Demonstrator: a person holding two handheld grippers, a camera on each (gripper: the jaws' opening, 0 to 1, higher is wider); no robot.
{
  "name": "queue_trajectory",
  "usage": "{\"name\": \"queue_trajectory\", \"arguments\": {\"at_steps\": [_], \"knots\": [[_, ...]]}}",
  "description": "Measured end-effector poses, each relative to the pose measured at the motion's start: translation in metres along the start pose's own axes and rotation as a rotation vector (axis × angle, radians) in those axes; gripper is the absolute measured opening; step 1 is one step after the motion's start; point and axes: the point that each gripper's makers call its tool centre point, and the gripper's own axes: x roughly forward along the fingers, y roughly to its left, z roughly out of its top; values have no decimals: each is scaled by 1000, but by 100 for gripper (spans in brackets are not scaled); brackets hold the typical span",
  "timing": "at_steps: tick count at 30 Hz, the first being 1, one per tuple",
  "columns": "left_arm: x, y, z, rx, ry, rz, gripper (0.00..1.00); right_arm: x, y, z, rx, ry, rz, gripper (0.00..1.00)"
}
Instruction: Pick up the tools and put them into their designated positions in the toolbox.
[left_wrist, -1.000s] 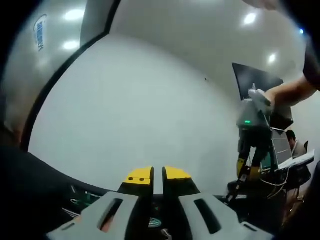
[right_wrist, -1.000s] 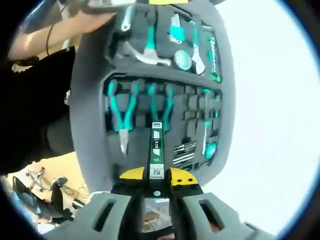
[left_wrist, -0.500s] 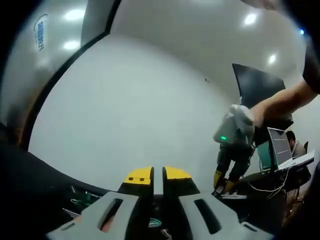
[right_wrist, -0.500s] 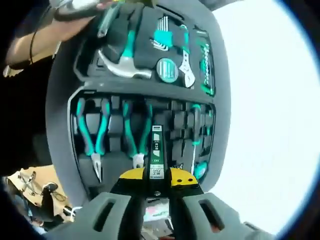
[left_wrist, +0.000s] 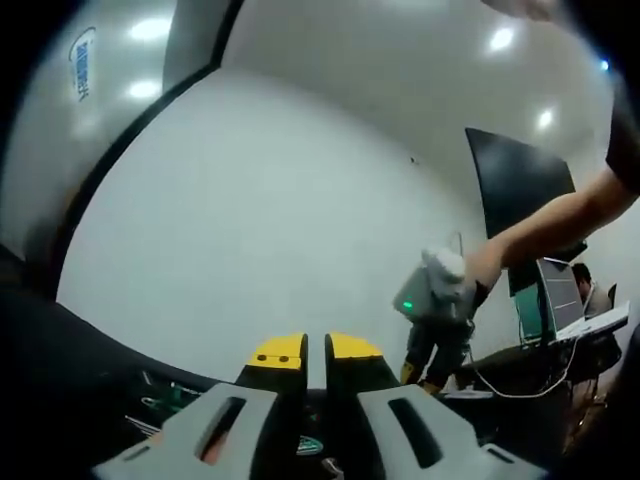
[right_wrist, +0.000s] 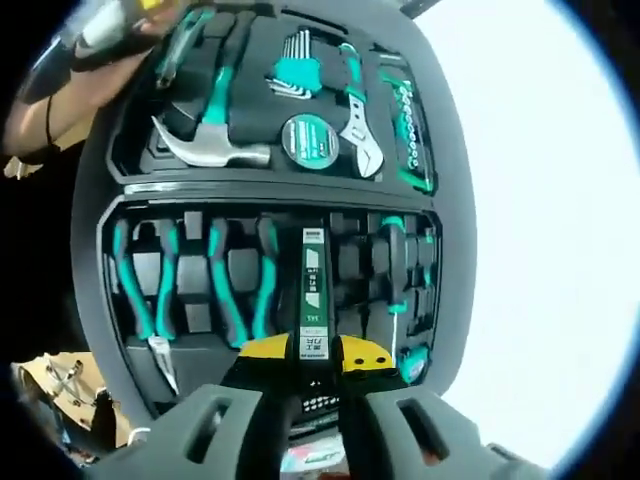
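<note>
Over the toolbox (right_wrist: 110, 150), right gripper view:
right gripper (right_wrist: 315, 352): jaws clamped on slim green-labelled tool (right_wrist: 313, 290), held above the lower tray, between pliers (right_wrist: 240, 290) and screwdriver (right_wrist: 392, 265)
upper tray: hammer (right_wrist: 205, 140), tape measure (right_wrist: 310, 140), wrench (right_wrist: 358, 130)
left gripper (left_wrist: 316, 350): jaws together, empty, facing white table (left_wrist: 260, 230)

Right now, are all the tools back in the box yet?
Nearly, by the look of it. The toolbox already holds the hammer, tape, wrench and two pliers. The right gripper is shut on a slim green-labelled tool over the lower tray, so that one is not seated. The left gripper is shut and carries nothing. Some lower slots look empty.
</note>
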Motion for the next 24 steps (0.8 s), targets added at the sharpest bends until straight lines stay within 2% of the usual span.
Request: {"name": "queue_trajectory", "arguments": {"at_steps": [5,6,8,9,11,15,19,22,24], "knots": [[0,0,0,-4,0,-1,9,17,-3,1,-2,-5,16,14],[0,0,0,-4,-1,0,9,19,-3,-4,1,31,11,14],[0,0,0,-6,-1,0,9,29,-6,-1,-25,-6,12,14],[0,0,0,-7,-1,0,9,33,-7,-8,-10,21,20,14],[0,0,0,-9,-1,0,9,40,-7,-9,-33,19,25,14],[-1,0,0,-10,-2,-1,9,41,0,-14,-34,15,36,14],[-1,0,1,-14,-3,-2,9,38,1,-15,24,-18,94,15],[-1,0,0,-13,-1,-3,9,46,-12,-16,101,-62,93,17],[-1,0,0,-11,1,-2,9,42,-10,-15,133,-85,115,17]]}}
